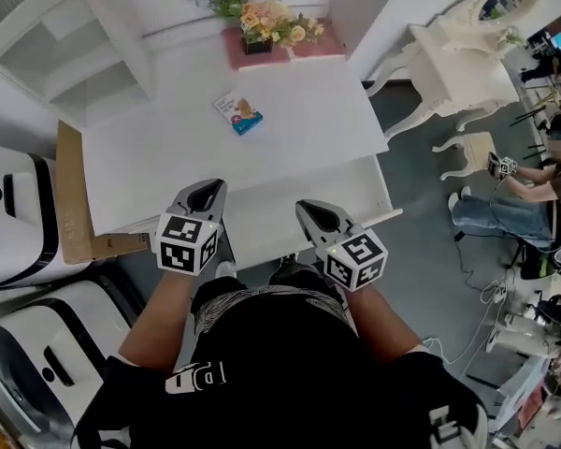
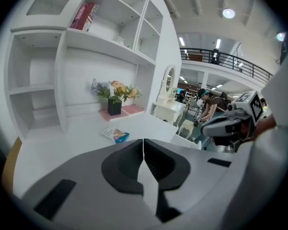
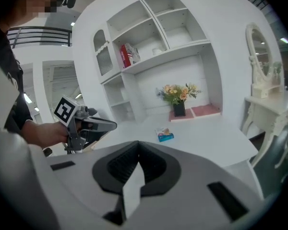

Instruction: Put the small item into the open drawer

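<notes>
Left gripper (image 1: 208, 188) and right gripper (image 1: 310, 210) clenched, empty — small item (image 1: 239, 114), perhaps packet, well ahead.

The print on the small item (image 1: 238, 114) is showing too small to read in every view. The open drawer (image 1: 355, 195) is lying partly behind the left gripper (image 1: 208, 188) and the right gripper (image 1: 309, 210), and the person's torso (image 1: 280, 344) is covering its near edge; its inside is blending white on white and is not showing clearly. In both gripper views the gripper's own body is filling the lower half and hiding the front of the desk (image 2: 62, 138). The red books (image 2: 84, 16) on the shelf are bearing titles too small to tell. The white machines (image 1: 9, 223) are being cut by the left edge, and a seated person (image 1: 533, 195) by the right.
</notes>
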